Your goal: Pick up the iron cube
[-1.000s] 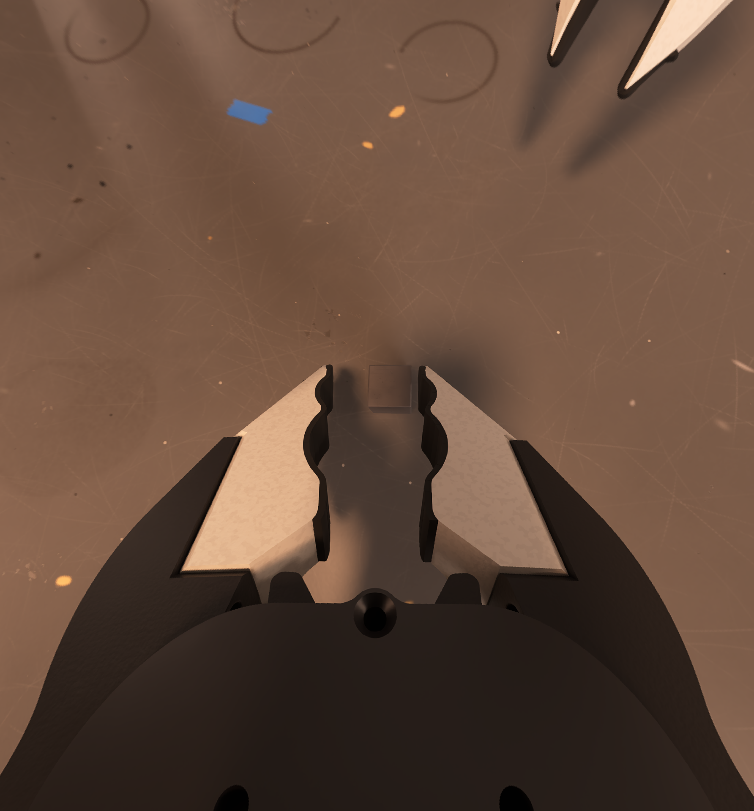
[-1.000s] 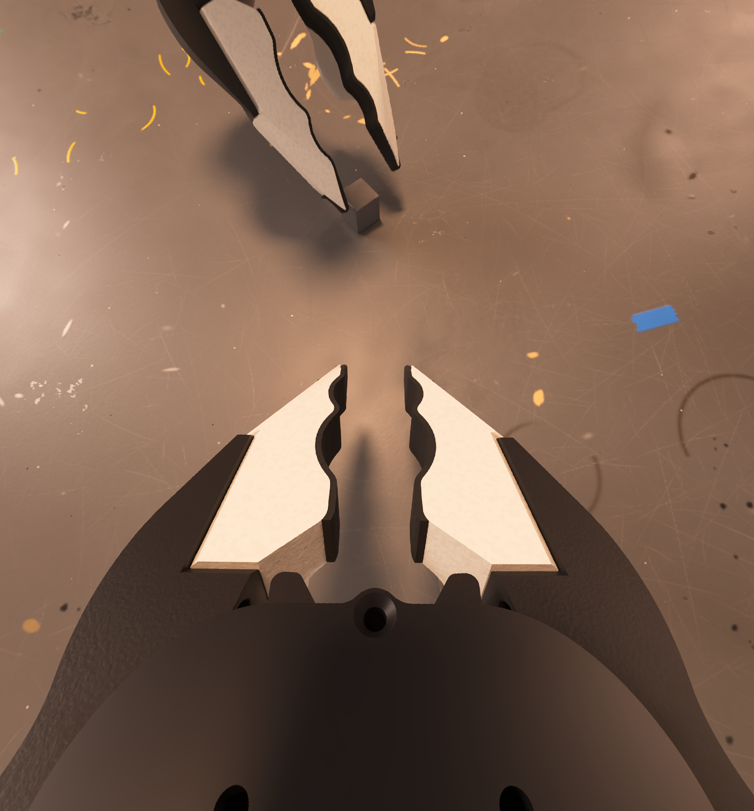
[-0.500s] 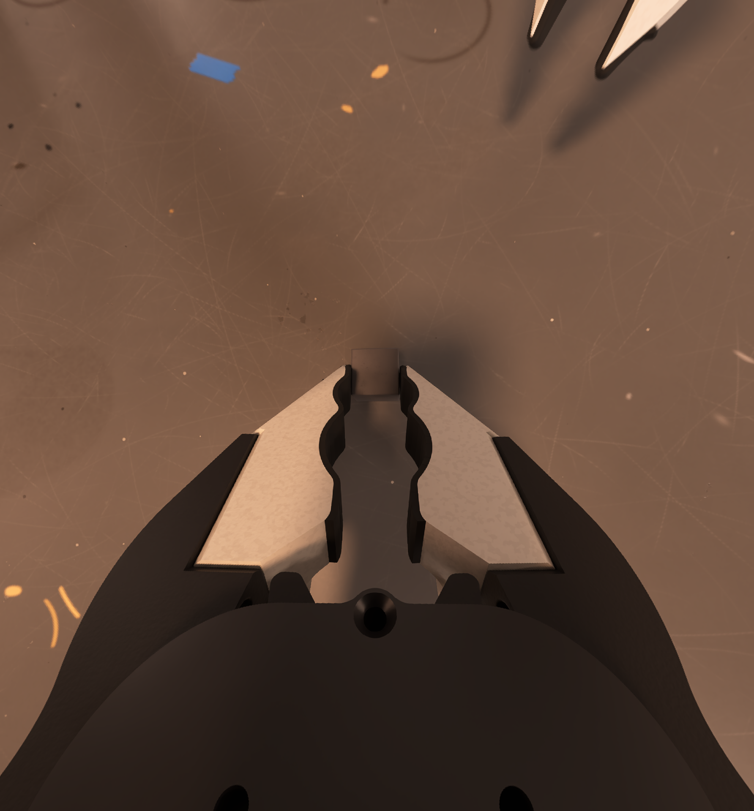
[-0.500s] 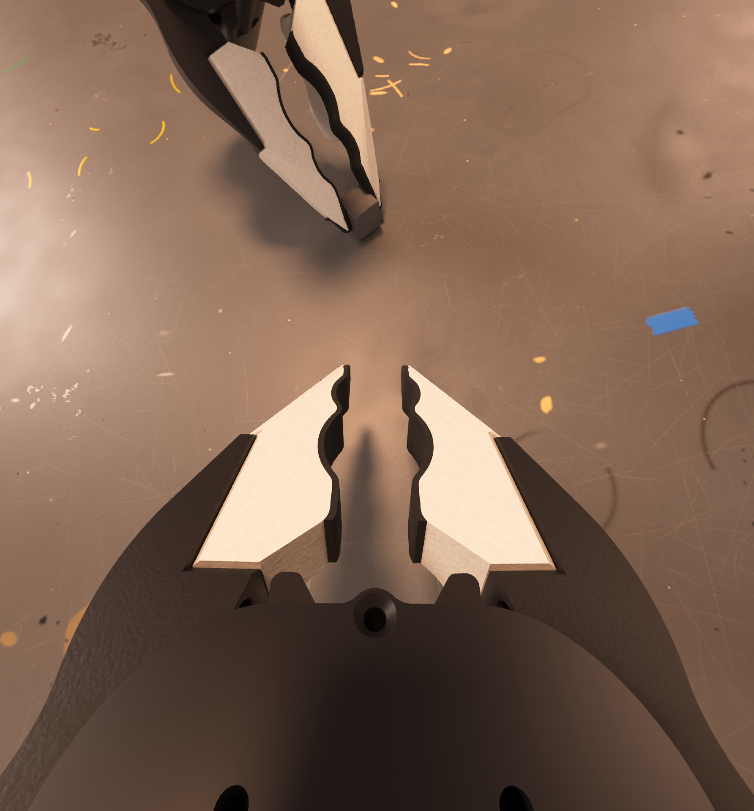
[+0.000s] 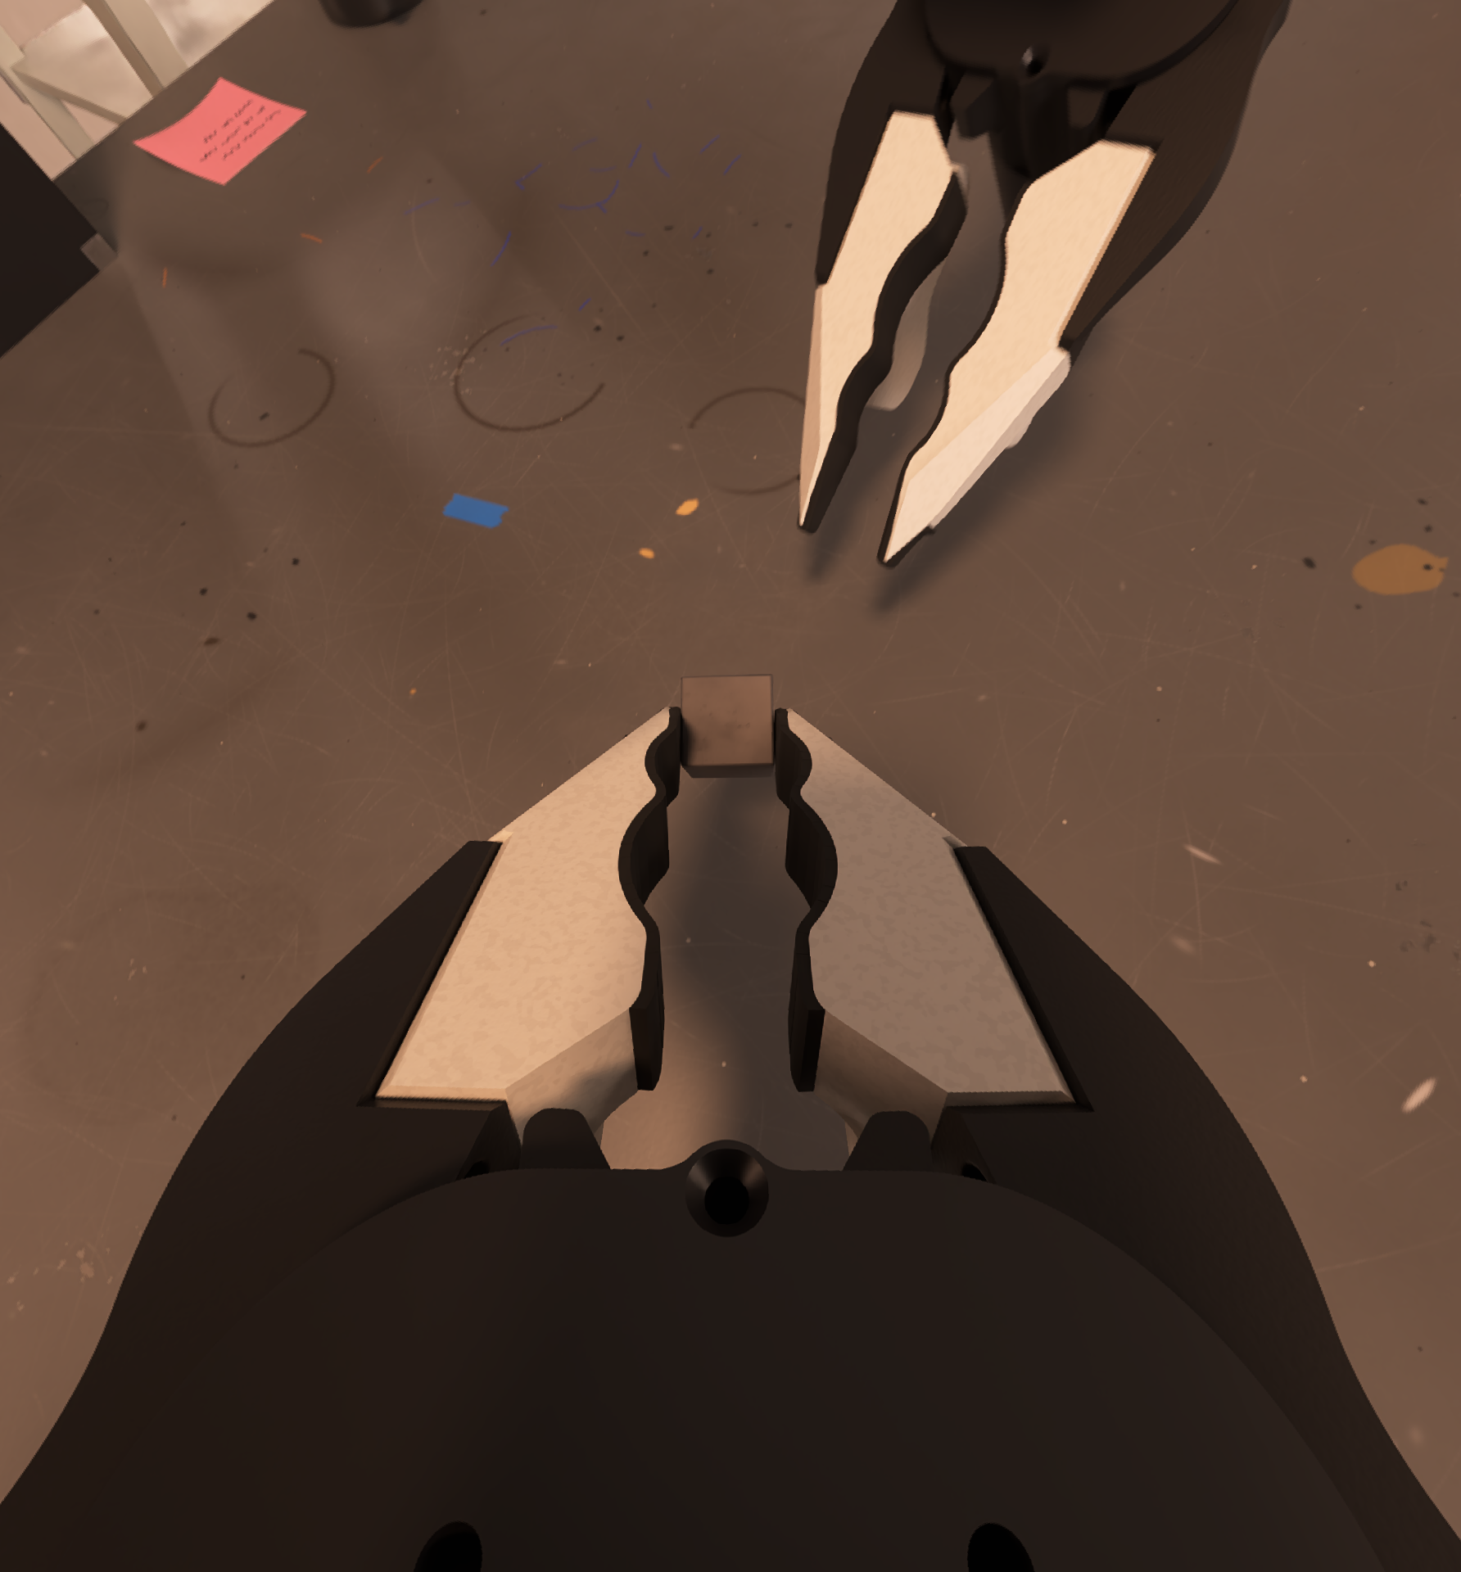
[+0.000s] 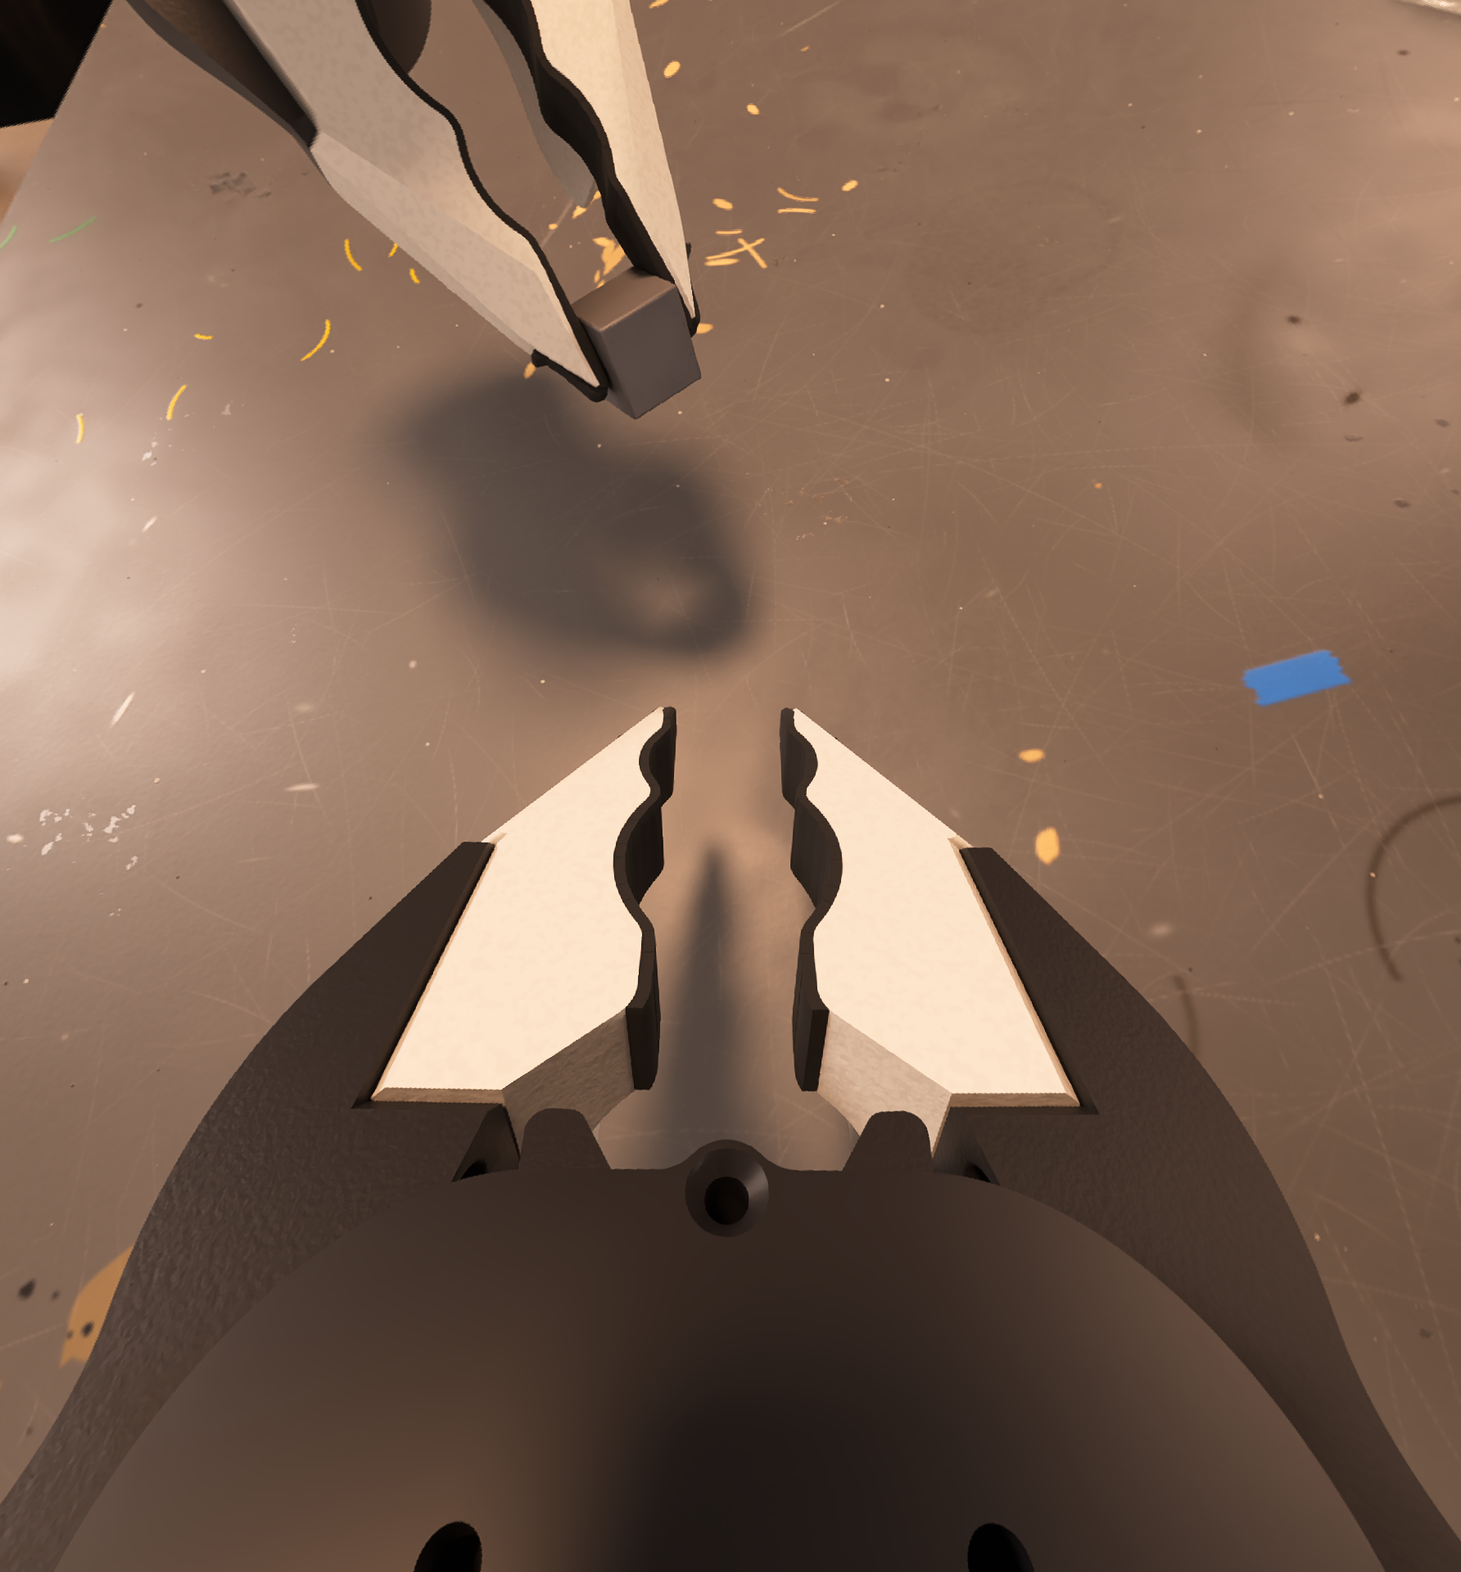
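Observation:
The iron cube (image 5: 726,723) is a small dull grey block held between the tips of my left gripper (image 5: 726,723), which is shut on it. In the right wrist view the cube (image 6: 642,353) hangs clear above the brown tabletop, with its shadow on the surface below. My left gripper (image 6: 638,349) comes in there from the upper left. My right gripper (image 6: 727,719) is open and empty, low over the table, facing the cube from a short distance. It also shows in the left wrist view (image 5: 850,540) at the upper right.
The scratched brown table (image 5: 242,766) carries a blue tape scrap (image 5: 475,510), a pink note (image 5: 221,129) near its far left edge, ring stains and orange flecks. The blue tape scrap (image 6: 1295,677) also shows right of my right gripper.
My left gripper closed on the cube and then lifted it off the table; its shadow has dropped away below. The right gripper has stayed open in place.

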`<move>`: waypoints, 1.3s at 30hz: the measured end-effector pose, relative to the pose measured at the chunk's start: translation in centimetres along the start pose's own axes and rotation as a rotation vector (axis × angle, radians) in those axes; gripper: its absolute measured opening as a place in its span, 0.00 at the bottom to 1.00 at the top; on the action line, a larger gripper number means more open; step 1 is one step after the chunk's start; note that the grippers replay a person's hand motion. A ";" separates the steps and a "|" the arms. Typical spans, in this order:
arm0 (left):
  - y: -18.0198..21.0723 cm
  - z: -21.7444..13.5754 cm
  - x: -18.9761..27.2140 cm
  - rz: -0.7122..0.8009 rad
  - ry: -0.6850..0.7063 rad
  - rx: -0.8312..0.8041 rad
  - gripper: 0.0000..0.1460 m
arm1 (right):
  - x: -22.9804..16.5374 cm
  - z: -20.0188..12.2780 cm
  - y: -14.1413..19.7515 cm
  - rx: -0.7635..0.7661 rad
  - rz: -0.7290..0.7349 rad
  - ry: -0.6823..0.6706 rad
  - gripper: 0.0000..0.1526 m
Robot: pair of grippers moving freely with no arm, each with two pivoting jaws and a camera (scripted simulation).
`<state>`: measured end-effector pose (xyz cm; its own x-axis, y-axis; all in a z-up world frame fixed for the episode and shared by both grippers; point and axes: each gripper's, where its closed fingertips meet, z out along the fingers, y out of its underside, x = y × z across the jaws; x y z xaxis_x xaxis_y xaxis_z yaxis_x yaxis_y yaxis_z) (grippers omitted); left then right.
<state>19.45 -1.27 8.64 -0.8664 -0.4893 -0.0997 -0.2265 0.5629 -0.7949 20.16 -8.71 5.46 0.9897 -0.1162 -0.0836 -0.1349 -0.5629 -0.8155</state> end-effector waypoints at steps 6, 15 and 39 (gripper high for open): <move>-2.1 0.0 0.3 0.037 -0.001 0.016 0.15 | 0.1 0.9 -0.2 -0.003 -0.022 -0.014 0.16; -3.9 1.5 0.6 0.115 0.011 -0.048 0.15 | 0.3 1.6 -0.4 0.009 -0.037 -0.025 0.16; -2.7 3.5 1.1 0.148 0.033 -0.137 0.15 | 0.3 2.2 -0.2 0.016 -0.041 -0.047 0.16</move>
<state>20.63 -5.68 8.63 -0.9085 -0.3734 -0.1877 -0.1520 0.7136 -0.6838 20.60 -6.83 4.32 0.9956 -0.0548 -0.0762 -0.0938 -0.5532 -0.8278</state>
